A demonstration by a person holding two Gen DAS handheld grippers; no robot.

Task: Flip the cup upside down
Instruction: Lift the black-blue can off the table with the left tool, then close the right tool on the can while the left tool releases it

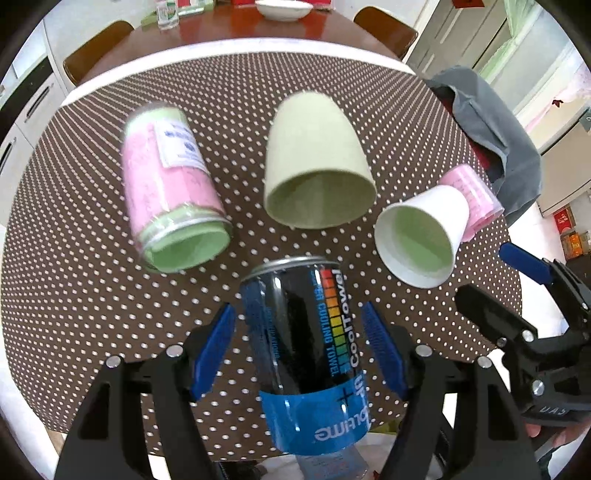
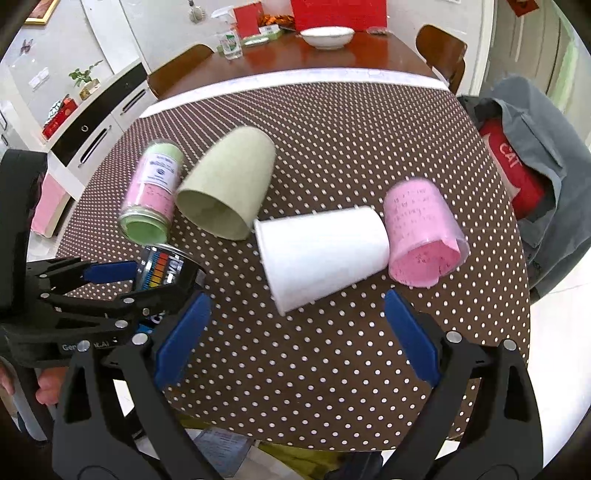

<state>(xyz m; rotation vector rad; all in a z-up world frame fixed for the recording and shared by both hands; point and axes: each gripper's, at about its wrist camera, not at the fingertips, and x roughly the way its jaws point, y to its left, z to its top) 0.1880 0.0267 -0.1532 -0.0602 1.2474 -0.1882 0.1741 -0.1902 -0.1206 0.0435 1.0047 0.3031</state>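
Observation:
Several cups lie on their sides on the dotted table [image 1: 92, 295]. The olive cup [image 1: 317, 162] [image 2: 229, 188] and the white cup [image 1: 421, 236] [image 2: 321, 254] show their mouths to the left wrist camera. A pink cup [image 2: 424, 236] touches the white cup's base. My left gripper [image 1: 299, 332] [image 2: 162, 277] straddles a black and blue can [image 1: 310, 343] [image 2: 162, 267]; a thin gap shows at the left pad [image 1: 214, 350]. My right gripper [image 2: 295, 328] [image 1: 498, 284] is open, just short of the white cup, with nothing between its fingers.
A pink and green jar [image 1: 170, 188] [image 2: 151, 195] lies at the left beside the olive cup. A grey bag [image 2: 546, 177] hangs past the table's right edge. Behind stands a wooden table with a white bowl [image 2: 327, 36] and chairs. Both grippers are near the front edge.

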